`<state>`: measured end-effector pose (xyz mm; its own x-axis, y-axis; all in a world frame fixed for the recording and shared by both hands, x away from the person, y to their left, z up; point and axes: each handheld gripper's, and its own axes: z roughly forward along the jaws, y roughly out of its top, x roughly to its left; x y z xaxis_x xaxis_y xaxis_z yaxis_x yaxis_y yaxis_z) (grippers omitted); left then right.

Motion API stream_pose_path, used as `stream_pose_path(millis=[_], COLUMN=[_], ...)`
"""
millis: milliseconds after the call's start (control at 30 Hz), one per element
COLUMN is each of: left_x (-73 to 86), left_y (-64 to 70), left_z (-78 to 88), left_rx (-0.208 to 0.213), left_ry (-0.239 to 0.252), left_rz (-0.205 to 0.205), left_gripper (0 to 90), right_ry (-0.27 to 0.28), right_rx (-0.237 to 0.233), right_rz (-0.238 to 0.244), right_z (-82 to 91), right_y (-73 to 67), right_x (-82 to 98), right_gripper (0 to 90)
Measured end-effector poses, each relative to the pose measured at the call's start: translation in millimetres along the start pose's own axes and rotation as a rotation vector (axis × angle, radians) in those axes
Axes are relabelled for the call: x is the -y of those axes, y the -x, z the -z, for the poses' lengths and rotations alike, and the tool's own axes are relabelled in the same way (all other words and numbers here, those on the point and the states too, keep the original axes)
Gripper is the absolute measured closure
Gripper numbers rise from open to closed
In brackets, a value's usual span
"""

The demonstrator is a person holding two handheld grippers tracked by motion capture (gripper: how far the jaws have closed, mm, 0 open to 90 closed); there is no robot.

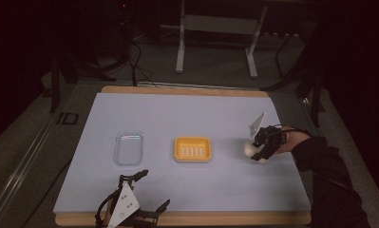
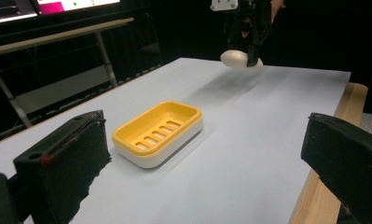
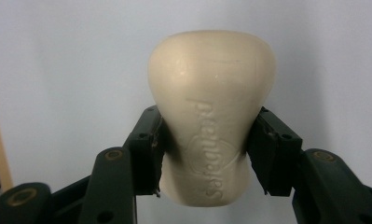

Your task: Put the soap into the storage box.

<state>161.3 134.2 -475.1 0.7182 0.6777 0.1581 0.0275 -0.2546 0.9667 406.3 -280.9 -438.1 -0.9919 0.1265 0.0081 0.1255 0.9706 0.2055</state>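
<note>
A cream bar of soap (image 3: 211,112) with embossed lettering is clamped between the two black pads of my right gripper (image 3: 207,149). In the high view that right gripper (image 1: 259,151) holds the soap (image 1: 249,148) a little above the mat at the right, a sleeved hand behind it. The left gripper view shows the soap (image 2: 235,59) hanging in the air at the far end. A yellow soap dish (image 1: 193,148) with a slotted floor sits mid-mat, also visible as the dish (image 2: 158,132). My left gripper (image 1: 151,192) rests open at the near left edge, its jaws wide apart.
A clear plastic tray (image 1: 128,148) lies left of the yellow dish. The pale blue mat (image 1: 177,114) covers a wooden table (image 1: 187,219). Table legs and cables stand beyond the far edge.
</note>
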Motion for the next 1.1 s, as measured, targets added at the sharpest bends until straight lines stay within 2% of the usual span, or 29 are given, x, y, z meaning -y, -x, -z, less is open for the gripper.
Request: stream_pose_path(millis=[100,333,733,1100], left_x=[0.0,0.2,0.1,0.1], left_y=[0.3,-0.1,-0.1,-0.2], left_z=[0.4,0.5,1.1,1.3], left_rx=[0.000,0.001,0.000,0.002], left_ry=[0.000,0.000,0.000,0.002], left_rz=[-0.004,0.000,-0.001,0.000], left_gripper=[0.9,0.9,0.9,0.8], right_ry=[-0.004,0.026,-0.001,0.006], right_rx=[-0.006,0.011,0.024,0.024], right_rz=[0.014,0.042,0.056,0.096], right_z=[2.0,13.0,30.9,42.6], right_y=[-0.2,-1.3,-1.7,-0.5], right_x=[-5.5,-19.8,-48.2,-73.2], right_gripper=[49.5,49.5,49.5,49.5])
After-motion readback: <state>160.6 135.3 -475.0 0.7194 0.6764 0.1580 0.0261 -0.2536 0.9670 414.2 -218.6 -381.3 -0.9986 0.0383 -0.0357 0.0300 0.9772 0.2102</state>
